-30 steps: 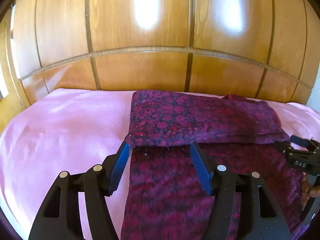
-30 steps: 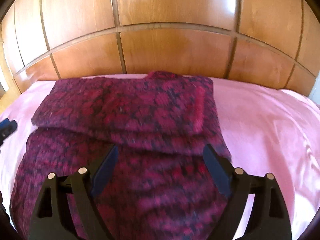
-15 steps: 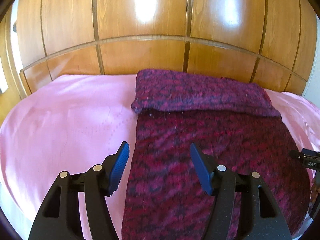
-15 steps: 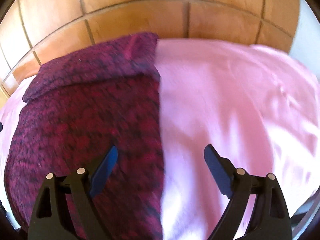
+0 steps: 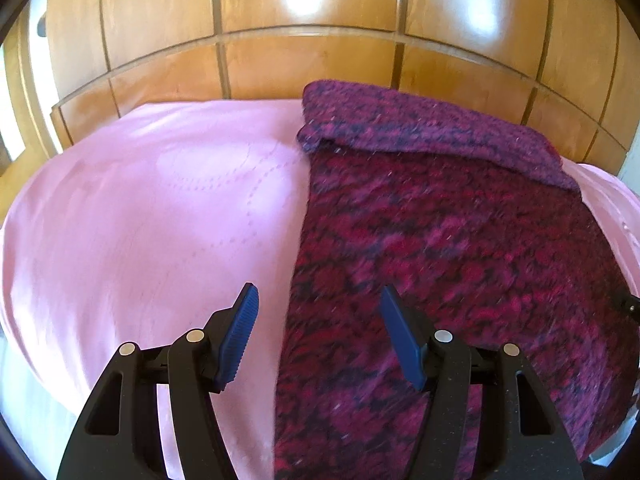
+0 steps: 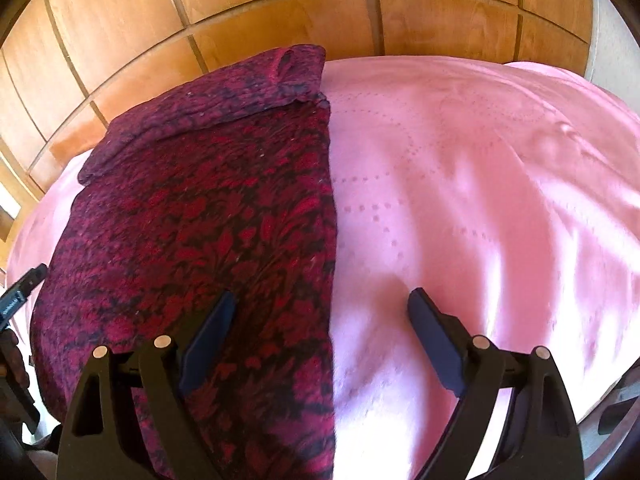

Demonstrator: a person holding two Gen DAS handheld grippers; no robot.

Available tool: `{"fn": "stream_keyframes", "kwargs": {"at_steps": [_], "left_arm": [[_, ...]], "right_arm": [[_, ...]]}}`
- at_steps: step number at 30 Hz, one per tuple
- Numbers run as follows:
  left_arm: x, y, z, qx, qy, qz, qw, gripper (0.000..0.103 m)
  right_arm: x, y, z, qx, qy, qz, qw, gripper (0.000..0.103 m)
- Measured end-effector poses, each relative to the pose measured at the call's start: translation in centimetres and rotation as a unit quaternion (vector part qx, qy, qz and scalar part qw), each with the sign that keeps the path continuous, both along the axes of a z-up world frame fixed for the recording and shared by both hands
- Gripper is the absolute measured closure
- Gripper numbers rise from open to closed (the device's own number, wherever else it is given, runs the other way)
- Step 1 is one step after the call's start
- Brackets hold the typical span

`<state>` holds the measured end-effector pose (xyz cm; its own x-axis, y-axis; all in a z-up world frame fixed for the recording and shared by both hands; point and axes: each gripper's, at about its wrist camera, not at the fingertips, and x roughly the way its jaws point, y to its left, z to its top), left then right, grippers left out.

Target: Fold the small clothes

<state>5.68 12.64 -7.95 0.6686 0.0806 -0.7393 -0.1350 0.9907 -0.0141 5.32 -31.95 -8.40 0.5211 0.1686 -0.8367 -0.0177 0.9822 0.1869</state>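
Both near corners of the sweater [image 5: 460, 248] run off-frame.

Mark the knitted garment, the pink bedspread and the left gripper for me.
Knitted garment [image 6: 208, 216]: right wrist view, middle of its patterned body.
Pink bedspread [image 5: 152, 216]: left wrist view, bare stretch left of the garment.
Left gripper [image 5: 318, 336]: left wrist view, midway between its open blue-padded fingertips.

Fuzzy knit garment [image 5: 440, 240], satiny pink sheet [image 5: 140, 220], glossy wooden panelling [image 5: 300, 68].

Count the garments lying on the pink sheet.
1: a magenta knit garment, far end folded over, lying flat on the pink sheet near the wooden panels. Anything beneath it would be hidden.
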Motion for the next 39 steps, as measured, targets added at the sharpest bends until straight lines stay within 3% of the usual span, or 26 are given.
{"fn": "stream_keyframes", "kwargs": {"at_steps": [16,19,23,24,25,28,31,34,39], "left_arm": [[-3.1,1.3,-1.3,-0.017,0.026,-0.016,0.9994,0.036],[-4.1,1.6,-1.2,-0.015,0.040,-0.045,0.9981,0.036],[-5.6,2.2,-1.4,-0.053,0.067,-0.090,0.9923,0.037],[-6.0,2.2,-1.4,-0.058,0.072,-0.101,0.9905,0.039],[-6.4,2.1,-1.5,-0.071,0.080,-0.119,0.9871,0.048],[-7.1,1.7,-1.8,-0.096,0.095,-0.149,0.9796,0.064],[-7.8,1.1,-1.7,-0.088,0.092,-0.164,0.9781,0.084],[-7.8,2.0,-0.7,-0.122,0.083,-0.165,0.9753,0.088],[-6.5,4.4,1.7,-0.218,0.054,-0.156,0.9619,0.089]], "right_arm": [[-4.3,2.4,0.5,0.023,0.042,0.081,0.996,0.041],[-5.3,2.0,0.3,0.037,0.064,0.085,0.994,0.047],[-6.0,1.5,-0.1,0.061,0.089,0.081,0.991,0.053],[-6.1,1.4,-0.2,0.069,0.094,0.078,0.990,0.056],[-6.2,1.3,-0.2,0.074,0.097,0.077,0.990,0.059],[-6.1,1.2,-0.1,0.085,0.103,0.074,0.988,0.063],[-5.9,1.3,0.3,0.096,0.110,0.084,0.986,0.076],[-5.7,1.4,1.7,0.123,0.100,0.099,0.982,0.082],[-4.0,1.4,4.4,0.198,0.062,0.109,0.972,0.084]]}}
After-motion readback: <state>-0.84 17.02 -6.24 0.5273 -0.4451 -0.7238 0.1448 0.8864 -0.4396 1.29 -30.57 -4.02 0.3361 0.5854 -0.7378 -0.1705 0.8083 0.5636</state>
